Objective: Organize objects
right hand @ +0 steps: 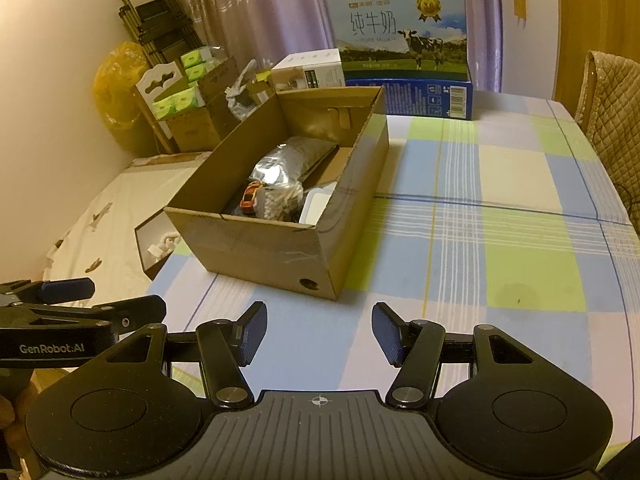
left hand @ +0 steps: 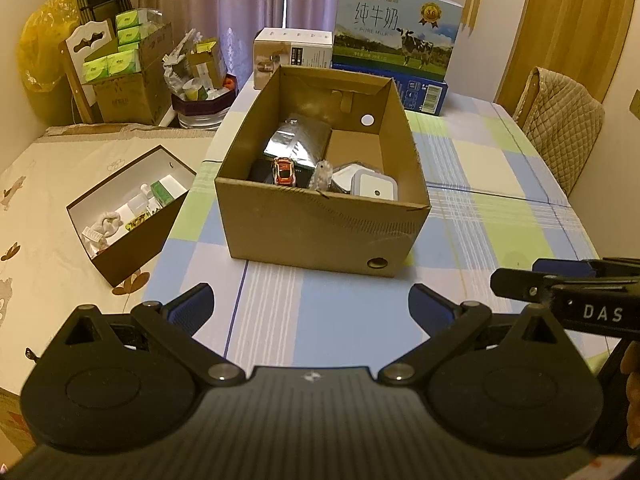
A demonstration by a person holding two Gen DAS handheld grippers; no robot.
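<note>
Both claws gape empty over the worktop (right hand: pixel 500 208); cardboard box (left hand: pixel 320 236) of sorted items sits dead ahead of left claw (left hand: pixel 310 306), ahead-left of right claw (right hand: pixel 319 334); left nearer.

Cardboard boxes on the tabletop: one (left hand: pixel 320 224)
Toy cars inside it: one (left hand: pixel 285 172)
Silver foil pouches inside it: one (left hand: pixel 298 140)
Milk cartons: one (left hand: pixel 396 36)
Dark boxes on the bed: one (left hand: pixel 132 232)

Open brown cardboard box (left hand: pixel 320 224) stands upright on the checked cloth. Inside lie a red toy car (left hand: pixel 284 171), a silver foil pouch (left hand: pixel 298 142) and a white lidded container (left hand: pixel 374 186).
</note>
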